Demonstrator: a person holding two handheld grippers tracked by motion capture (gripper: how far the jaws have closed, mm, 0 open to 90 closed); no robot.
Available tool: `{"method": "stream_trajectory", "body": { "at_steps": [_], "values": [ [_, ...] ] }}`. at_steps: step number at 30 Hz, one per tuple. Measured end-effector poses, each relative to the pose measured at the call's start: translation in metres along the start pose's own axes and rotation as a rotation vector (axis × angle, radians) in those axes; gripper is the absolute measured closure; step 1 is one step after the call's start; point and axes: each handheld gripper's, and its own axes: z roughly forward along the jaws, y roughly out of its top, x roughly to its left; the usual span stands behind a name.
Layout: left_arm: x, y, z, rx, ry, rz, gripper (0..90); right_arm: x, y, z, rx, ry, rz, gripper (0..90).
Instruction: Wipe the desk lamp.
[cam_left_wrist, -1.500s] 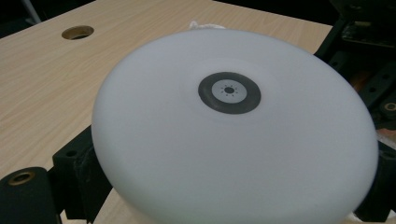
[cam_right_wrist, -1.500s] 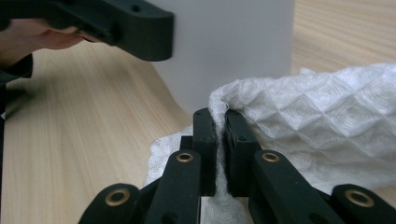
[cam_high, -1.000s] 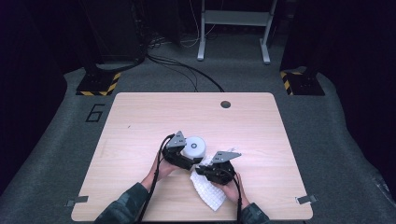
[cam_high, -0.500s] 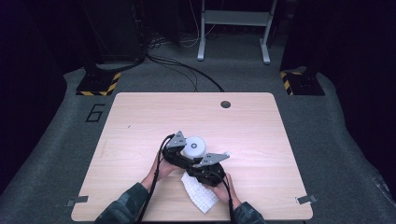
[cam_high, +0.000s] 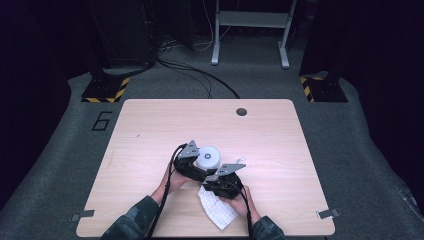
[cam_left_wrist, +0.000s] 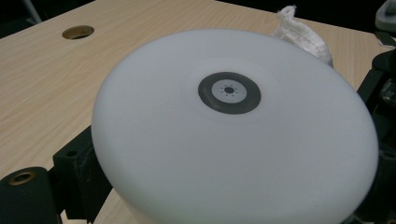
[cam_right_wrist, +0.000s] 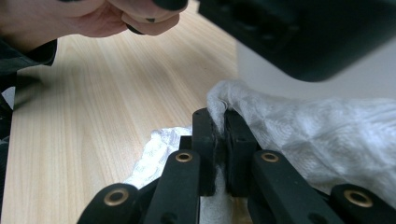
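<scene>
A white round disc-shaped device with a dark ring on its top stands on the wooden table. My left gripper holds it from the near left side, jaws wide on its rim. My right gripper sits just right of and in front of the device, shut on a fold of white cloth. The rest of the cloth trails toward the table's front edge. In the right gripper view the pads pinch the cloth against the device's side.
A round cable hole lies at the back of the table. Both forearms come in at the bottom centre. Beyond the table are dark floor, cables and a white frame's legs. Bare wood lies left, right and behind the hands.
My right gripper has shifted a little left toward the white device, dragging the cloth with it. The left gripper and the device have stayed put.
</scene>
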Motion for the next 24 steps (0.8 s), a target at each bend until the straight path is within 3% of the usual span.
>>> {"method": "stream_trajectory", "body": {
  "at_steps": [13, 24],
  "values": [
    [0.001, 0.001, 0.0, 0.008, -0.01, 0.006, 8.6, -0.009, -0.005, -0.017, -0.001, -0.002, 0.034, 84.9],
    [0.001, 0.001, 0.0, 0.011, -0.012, 0.007, 8.6, -0.021, -0.004, -0.031, -0.014, -0.046, 0.049, 84.9]
  ]
}}
